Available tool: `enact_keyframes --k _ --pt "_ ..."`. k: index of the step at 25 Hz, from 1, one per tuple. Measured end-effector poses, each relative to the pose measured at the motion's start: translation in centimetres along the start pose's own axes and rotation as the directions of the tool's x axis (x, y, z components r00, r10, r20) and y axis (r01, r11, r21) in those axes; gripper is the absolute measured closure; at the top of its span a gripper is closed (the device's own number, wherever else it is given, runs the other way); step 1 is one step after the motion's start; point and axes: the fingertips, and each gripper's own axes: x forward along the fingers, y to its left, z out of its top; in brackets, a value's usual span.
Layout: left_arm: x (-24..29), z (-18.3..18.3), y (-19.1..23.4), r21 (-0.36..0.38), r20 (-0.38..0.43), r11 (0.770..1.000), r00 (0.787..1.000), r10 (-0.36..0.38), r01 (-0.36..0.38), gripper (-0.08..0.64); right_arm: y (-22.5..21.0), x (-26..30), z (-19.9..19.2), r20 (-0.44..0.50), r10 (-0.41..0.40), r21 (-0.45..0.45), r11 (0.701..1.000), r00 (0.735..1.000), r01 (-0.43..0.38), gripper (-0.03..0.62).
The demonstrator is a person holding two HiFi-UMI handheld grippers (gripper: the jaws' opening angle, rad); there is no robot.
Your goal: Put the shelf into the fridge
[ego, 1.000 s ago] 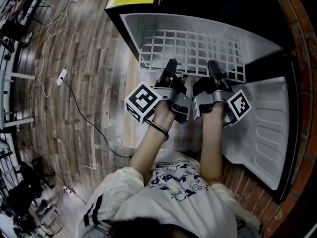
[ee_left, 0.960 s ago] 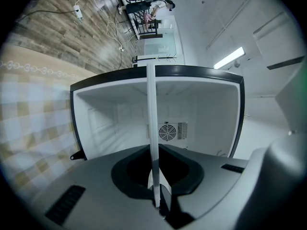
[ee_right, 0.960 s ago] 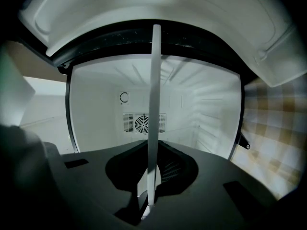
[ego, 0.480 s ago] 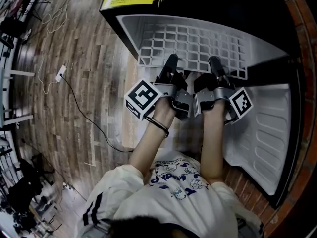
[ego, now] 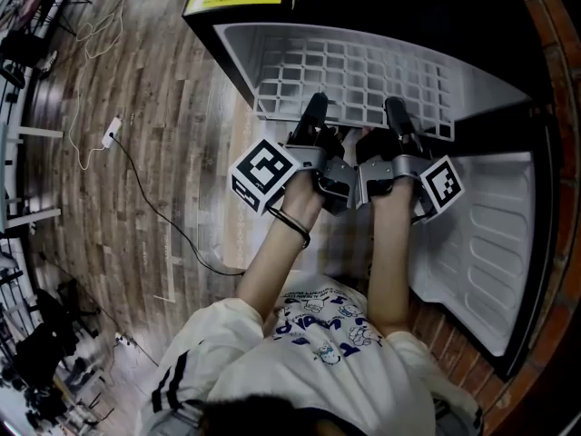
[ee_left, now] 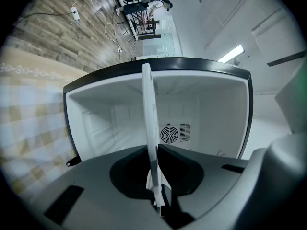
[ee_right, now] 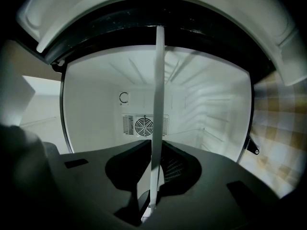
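A white wire-grid shelf (ego: 363, 80) lies flat, most of it inside the open black mini fridge (ego: 272, 48). My left gripper (ego: 313, 116) is shut on the shelf's near edge at its left part, and my right gripper (ego: 396, 116) is shut on the same edge further right. In the left gripper view the shelf (ee_left: 149, 123) shows edge-on as a thin white bar clamped between the jaws, with the fridge's white inside and fan grille (ee_left: 169, 134) behind. The right gripper view shows the same shelf (ee_right: 157, 114) edge-on between the jaws, with the fan grille (ee_right: 144, 126) behind.
The fridge door (ego: 490, 243) hangs open at the right, its white inner liner facing up. A brick wall (ego: 558, 44) runs along the right. A chequered mat (ego: 340, 243) lies in front of the fridge. Cables and a power strip (ego: 113, 134) lie on the wooden floor at left.
Both grippers and the shelf have moved a little further into the fridge. Their hold on the shelf is unchanged.
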Motion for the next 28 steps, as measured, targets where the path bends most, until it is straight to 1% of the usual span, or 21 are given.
enact_keyframes --k 3,5,8,11,13,15,16,21,28 --pt "0.04 -0.25 0.34 0.004 -0.007 1.0 1.0 0.009 -0.009 0.52 -0.1 -0.05 -0.06 0.0 0.022 0.018 1.0 1.0 -0.022 0.529" --pt "-0.03 -0.4 0.45 -0.003 -0.011 1.0 1.0 0.009 -0.009 0.52 0.1 -0.14 -0.19 -0.004 0.035 0.02 0.999 0.999 -0.035 0.478" --pt "-0.04 -0.32 0.13 -0.013 -0.01 1.0 1.0 0.011 -0.011 0.52 0.63 -0.17 -0.3 -0.009 0.032 0.014 0.999 0.999 -0.032 0.469" --pt "-0.17 -0.26 -0.19 -0.017 -0.017 1.0 1.0 0.014 -0.014 0.52 0.69 -0.36 -0.64 -0.021 0.011 0.012 1.0 1.0 -0.011 0.469" --pt "-0.22 -0.32 -0.43 -0.015 -0.025 1.0 1.0 0.008 -0.009 0.52 0.48 -0.46 -0.86 -0.031 -0.008 0.012 1.0 0.999 0.008 0.488" --pt "-0.22 -0.43 -0.54 -0.015 -0.029 1.0 1.0 0.007 -0.007 0.52 0.19 -0.54 -0.92 -0.035 -0.026 0.014 1.0 0.999 0.027 0.53" --pt "-0.21 -0.46 -0.47 -0.017 -0.029 1.0 1.0 0.01 -0.01 0.52 0.05 -0.61 -0.9 -0.034 -0.032 0.014 0.999 0.999 0.032 0.539" --pt "-0.11 -0.47 -0.18 -0.021 -0.032 1.0 0.999 0.02 -0.021 0.52 -0.15 -0.72 -0.93 -0.033 -0.039 0.017 0.999 0.999 0.04 0.543" --pt "-0.04 -0.46 -0.18 -0.024 -0.027 1.0 1.0 0.013 -0.014 0.52 -0.12 -0.69 -0.86 -0.038 -0.047 0.012 0.999 0.998 0.047 0.545"
